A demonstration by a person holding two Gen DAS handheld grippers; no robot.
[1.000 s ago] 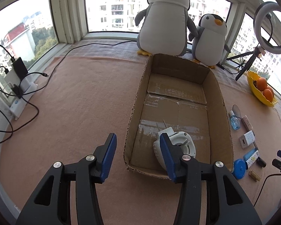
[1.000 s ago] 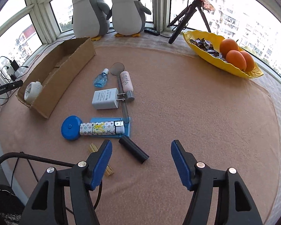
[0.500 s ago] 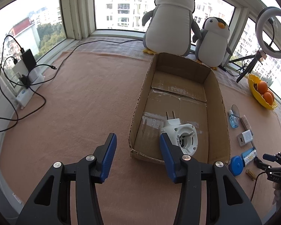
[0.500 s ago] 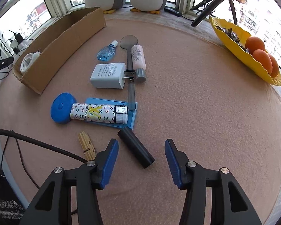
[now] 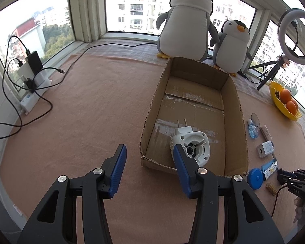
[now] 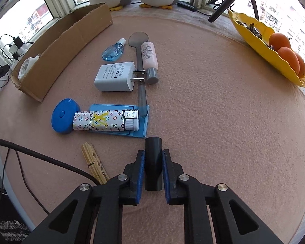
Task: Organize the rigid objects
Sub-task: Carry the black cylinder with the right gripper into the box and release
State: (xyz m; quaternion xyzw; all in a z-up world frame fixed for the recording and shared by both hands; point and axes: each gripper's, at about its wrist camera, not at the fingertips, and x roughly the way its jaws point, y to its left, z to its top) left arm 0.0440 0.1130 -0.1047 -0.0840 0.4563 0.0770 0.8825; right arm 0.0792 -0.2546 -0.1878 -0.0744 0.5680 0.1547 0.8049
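My right gripper has just been closing and is now clamped on the black cylinder, pads on both sides, tube lying along the fingers on the pink mat. Left gripper hangs released, nothing between the pads, over the mat beside the near corner of the cardboard box. Box holds one white plug-in device so far. Near the grip: wooden clothespin, patterned tube on a blue tray, blue round disc, white charger, pink bottle, small blue bottle. Step as I read it: pick done, transfer pending. Next: lift straight up to clear the tray edge, carry over the box wall, release inside. Risk: smooth tube may pivot in the pads
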